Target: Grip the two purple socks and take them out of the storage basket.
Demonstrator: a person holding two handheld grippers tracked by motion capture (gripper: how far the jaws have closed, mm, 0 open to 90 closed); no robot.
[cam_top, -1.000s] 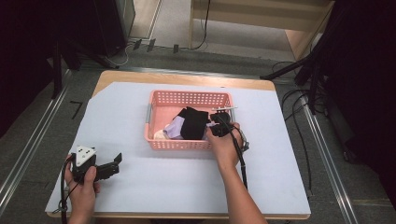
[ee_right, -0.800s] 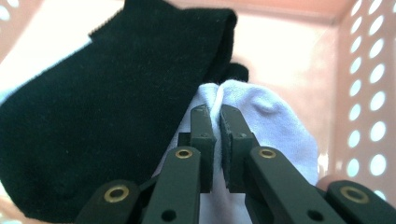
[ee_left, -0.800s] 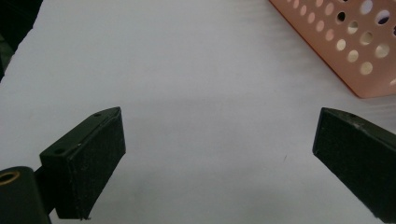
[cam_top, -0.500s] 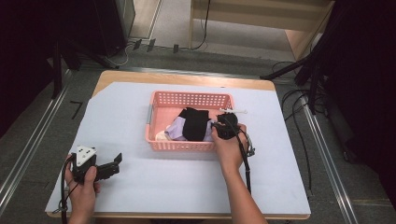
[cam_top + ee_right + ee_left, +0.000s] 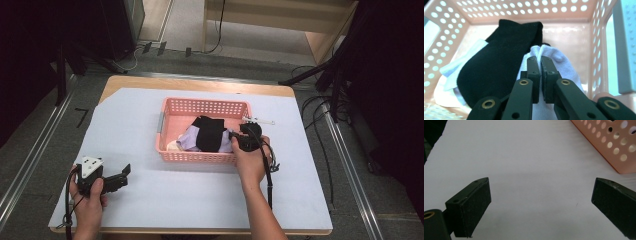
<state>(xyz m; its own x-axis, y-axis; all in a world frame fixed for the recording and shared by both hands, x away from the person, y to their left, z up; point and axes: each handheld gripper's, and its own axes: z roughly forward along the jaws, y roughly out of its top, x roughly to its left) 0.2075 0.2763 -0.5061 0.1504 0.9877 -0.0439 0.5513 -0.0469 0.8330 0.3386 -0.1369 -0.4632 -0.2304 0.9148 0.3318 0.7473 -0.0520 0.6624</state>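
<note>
A pink perforated basket (image 5: 200,106) sits mid-table, holding a black sock (image 5: 207,133) laid over pale lavender-white cloth (image 5: 185,138). My right gripper (image 5: 235,136) reaches in over the basket's right front corner. In the right gripper view its jaws are closed together on a pinched fold of the white cloth (image 5: 554,60), right beside the black sock (image 5: 496,67), with the gripper (image 5: 540,60) inside the basket (image 5: 564,32). My left gripper (image 5: 124,175) rests low on the table's front left; its own view shows it open (image 5: 541,195) over bare white surface, with the basket's corner (image 5: 614,145) ahead on the right.
A white sheet (image 5: 200,195) covers the wooden table. A thin white stick-like object (image 5: 260,120) lies just behind the basket's right rear. Cables (image 5: 320,125) and dark stands run along the floor to the right.
My right gripper has moved slightly down and left into the basket onto the white cloth. The left gripper has stayed put.
</note>
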